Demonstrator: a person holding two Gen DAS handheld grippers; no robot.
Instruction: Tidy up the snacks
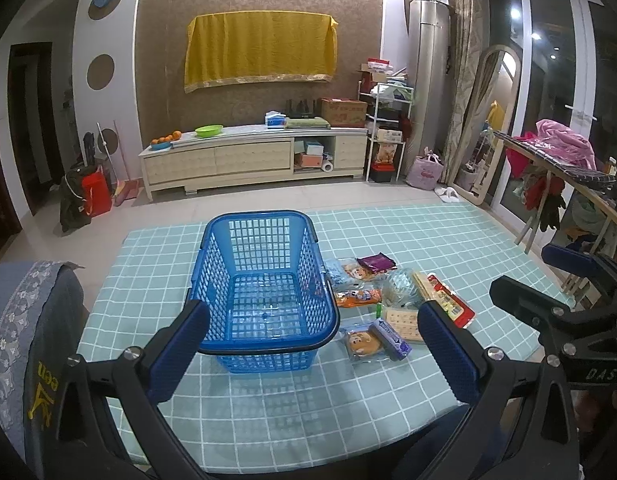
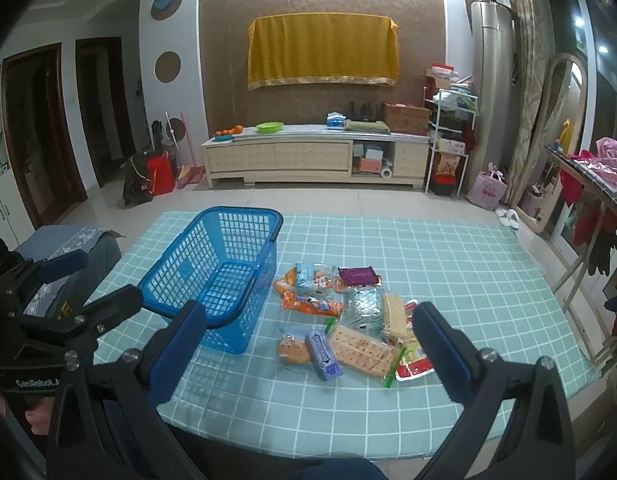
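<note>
Blue rubber pads line both claws, and both stand wide apart with nothing between them. Nearest, the left gripper (image 1: 312,344) hovers above the front edge of the table (image 1: 292,420), which wears a teal checked cloth, and it frames the blue basket (image 1: 264,280) straight ahead. The right gripper (image 2: 308,344) is held at the same height just beside it, looking onto the snack pile. Nothing is grasped yet, so I judge the task to be at its very start: the approach before a first pick.

A little farther in, the basket sits empty, its handle folded down on the rim. Just to its right lie the snacks, some overlapping: a round cake in clear wrap (image 2: 294,350), a small purple-blue box (image 2: 324,354), a cracker pack (image 2: 362,350), a red-edged packet (image 2: 414,368), an orange packet (image 2: 312,305), a silvery bag (image 2: 362,304) and, farthest, a purple packet (image 2: 358,275).

The next move probably falls to the right claw: lower onto one of the near items, likely the cake or the box, close on it alone, then carry it left over the basket rim.

Beyond the table stands a cream TV cabinet (image 2: 314,156).
</note>
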